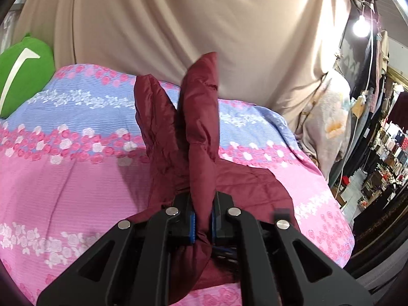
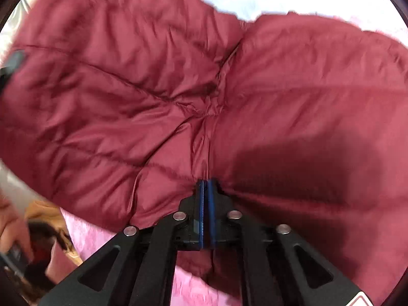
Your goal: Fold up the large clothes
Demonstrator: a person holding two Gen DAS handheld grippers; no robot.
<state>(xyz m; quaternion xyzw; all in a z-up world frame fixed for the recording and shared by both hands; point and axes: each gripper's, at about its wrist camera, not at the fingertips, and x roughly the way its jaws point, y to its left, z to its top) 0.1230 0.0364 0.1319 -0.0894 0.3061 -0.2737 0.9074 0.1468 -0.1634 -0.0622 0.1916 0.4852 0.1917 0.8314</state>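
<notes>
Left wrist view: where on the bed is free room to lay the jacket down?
Bare bedspread lies left of the maroon jacket, up to the green pillow. A narrower strip is free on the right, toward the bed edge. The middle is crowded by jacket.

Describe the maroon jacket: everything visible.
The maroon jacket is puffy, quilted and slightly shiny, with stitched channels and deep creases. It lies crumpled on the floral bedsheet. The left gripper is shut on a padded part that stands up from the bed; the right gripper pinches a gathered fold near the jacket's edge.
</notes>
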